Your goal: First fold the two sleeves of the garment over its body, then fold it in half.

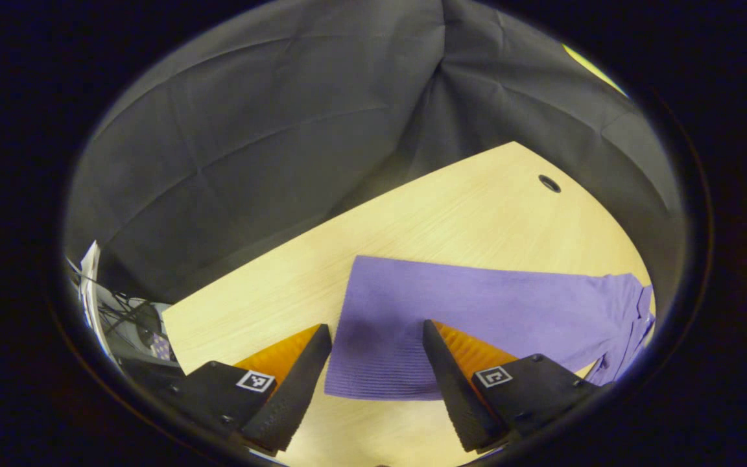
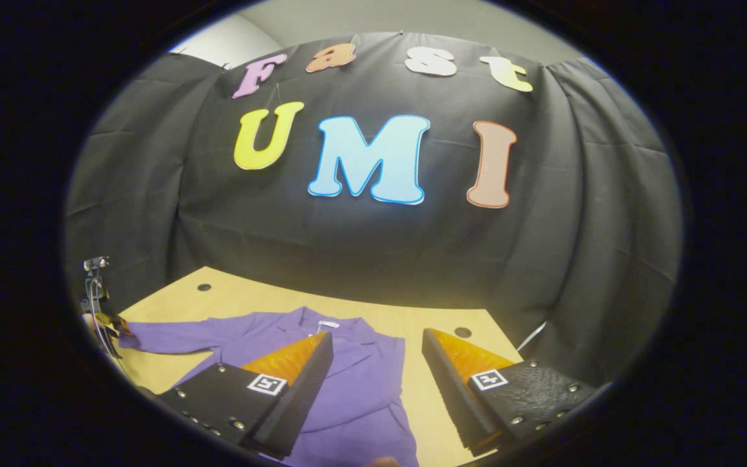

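A purple knit garment (image 1: 477, 305) lies flat on the light wooden table (image 1: 451, 207); its ribbed hem (image 1: 373, 383) is nearest in the left gripper view and its collar end reaches the far right. My left gripper (image 1: 377, 337) hovers open over the hem corner, nothing between its fingers. In the right gripper view the garment (image 2: 347, 383) shows its collar (image 2: 321, 324) and one sleeve (image 2: 166, 340) stretched out to the left. My right gripper (image 2: 377, 347) stands open above the garment's right side, holding nothing.
The table (image 2: 231, 295) has round cable holes (image 1: 549, 183) (image 2: 462, 332) (image 2: 203, 287) near its far edges. Black cloth walls close behind the table. Cables and equipment (image 1: 127, 318) sit beyond the table's left end; a stand with wires (image 2: 96, 285) rises at the left.
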Demonstrator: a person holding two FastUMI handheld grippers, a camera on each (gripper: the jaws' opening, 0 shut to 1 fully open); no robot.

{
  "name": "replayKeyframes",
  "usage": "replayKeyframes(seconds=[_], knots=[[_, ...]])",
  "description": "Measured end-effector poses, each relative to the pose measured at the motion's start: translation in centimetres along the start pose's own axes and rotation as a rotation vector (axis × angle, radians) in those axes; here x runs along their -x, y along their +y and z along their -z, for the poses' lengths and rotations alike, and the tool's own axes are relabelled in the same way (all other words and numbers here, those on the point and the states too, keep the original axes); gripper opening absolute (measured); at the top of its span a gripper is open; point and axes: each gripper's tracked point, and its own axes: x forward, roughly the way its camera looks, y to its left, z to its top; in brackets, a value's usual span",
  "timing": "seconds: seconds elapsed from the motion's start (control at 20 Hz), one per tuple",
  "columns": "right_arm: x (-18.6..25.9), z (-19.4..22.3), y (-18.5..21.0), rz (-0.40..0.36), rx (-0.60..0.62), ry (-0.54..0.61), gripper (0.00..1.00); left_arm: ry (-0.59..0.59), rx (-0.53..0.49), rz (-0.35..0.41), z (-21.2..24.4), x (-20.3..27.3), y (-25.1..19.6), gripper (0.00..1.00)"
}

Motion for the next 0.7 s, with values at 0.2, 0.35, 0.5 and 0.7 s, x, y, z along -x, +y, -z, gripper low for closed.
replayKeyframes(seconds=[0.2,0.35,0.5,0.7], knots=[[0.0,0.5,0.0,-0.002,0.011,0.012,0.88,-0.002,-0.039,0.011,0.0,0.3,-0.3,0.96],[-0.3,0.7,0.4,-0.017,0.012,0.024,0.88,0.000,-0.036,0.015,-0.1,0.6,0.2,0.91],[-0.4,1.2,0.9,-0.030,0.020,0.035,0.88,0.002,-0.050,0.029,-0.1,0.7,0.7,0.78],[-0.6,1.7,1.1,-0.036,0.035,0.049,0.88,-0.004,-0.058,0.026,0.0,0.6,0.1,0.39]])
